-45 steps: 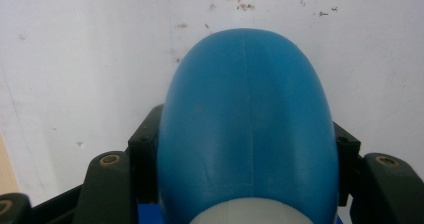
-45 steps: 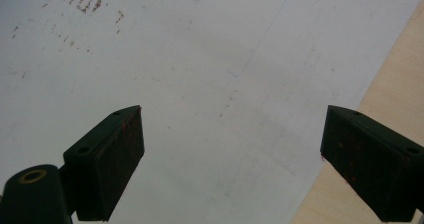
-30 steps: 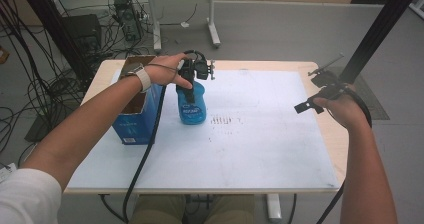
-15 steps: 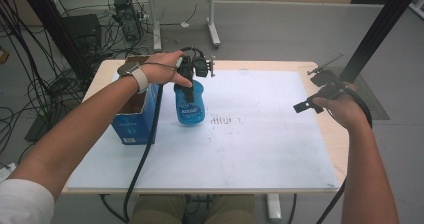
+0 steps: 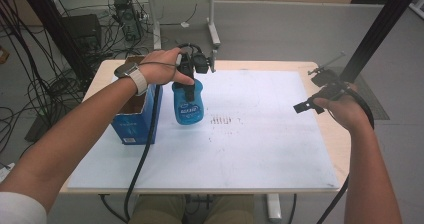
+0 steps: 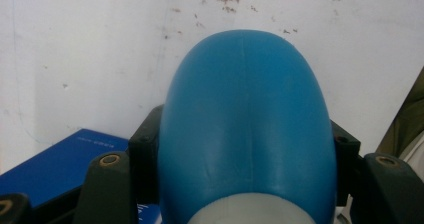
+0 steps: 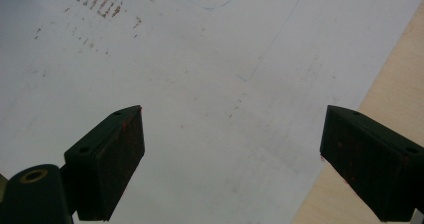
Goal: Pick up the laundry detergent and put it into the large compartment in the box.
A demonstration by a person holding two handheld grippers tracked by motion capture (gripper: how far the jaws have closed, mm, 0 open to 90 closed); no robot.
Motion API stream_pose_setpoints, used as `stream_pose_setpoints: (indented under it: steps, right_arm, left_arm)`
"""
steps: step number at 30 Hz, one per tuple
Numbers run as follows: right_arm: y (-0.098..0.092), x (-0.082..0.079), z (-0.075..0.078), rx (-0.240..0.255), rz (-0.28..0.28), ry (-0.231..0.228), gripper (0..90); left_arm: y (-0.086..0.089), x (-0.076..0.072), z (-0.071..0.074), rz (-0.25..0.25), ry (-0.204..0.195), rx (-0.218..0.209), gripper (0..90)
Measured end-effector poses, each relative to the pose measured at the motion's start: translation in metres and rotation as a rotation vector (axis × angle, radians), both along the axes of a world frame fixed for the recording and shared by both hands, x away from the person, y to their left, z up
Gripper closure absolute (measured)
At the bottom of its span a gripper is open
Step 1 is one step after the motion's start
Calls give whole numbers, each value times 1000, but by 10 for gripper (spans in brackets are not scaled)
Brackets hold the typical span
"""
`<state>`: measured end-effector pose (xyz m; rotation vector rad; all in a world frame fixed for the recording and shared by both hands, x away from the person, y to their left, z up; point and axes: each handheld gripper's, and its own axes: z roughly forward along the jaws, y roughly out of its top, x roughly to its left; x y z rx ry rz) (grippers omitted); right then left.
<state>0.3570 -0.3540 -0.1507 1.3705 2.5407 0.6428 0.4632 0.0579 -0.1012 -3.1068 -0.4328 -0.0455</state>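
A blue plastic bottle (image 5: 189,105) with a white label hangs a little above the white mat, just right of the blue box. My left gripper (image 5: 190,81) is shut on its upper part from above. In the left gripper view the bottle's rounded blue body (image 6: 247,129) bulges between the two black pads (image 6: 145,151). My right gripper (image 5: 312,95) hovers over the table's right edge, held by the person's right hand. In the right gripper view its jaws stand wide apart with nothing between the pads (image 7: 112,159), above the mat (image 7: 200,109).
An open blue cardboard box (image 5: 135,119) stands at the mat's left edge, close beside the bottle. A white mat (image 5: 250,149) covers most of the wooden table (image 5: 330,134). Brown smudges (image 5: 222,120) mark the mat's middle. Cables and a second table lie on the floor behind.
My left gripper has lifted the blue bottle slightly and shifted it a little to the left, toward the box. The right gripper has stayed where it was.
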Motion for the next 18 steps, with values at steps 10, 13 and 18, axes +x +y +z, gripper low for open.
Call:
stream_pose_setpoints:
  steps: [10, 13, 18]
  right_arm:
    - [-1, -8, 5, 1, -2, -12, 105]
    - [-2, -10, 5, 2, -1, -17, 105]
    - [-2, -10, 5, 5, -6, -9, 109]
  left_arm:
    - [-2, -7, 14, 102, 4, -7, 382]
    - [-3, -9, 18, 115, 7, -7, 383]
    - [-3, -15, 28, 172, -3, -3, 382]
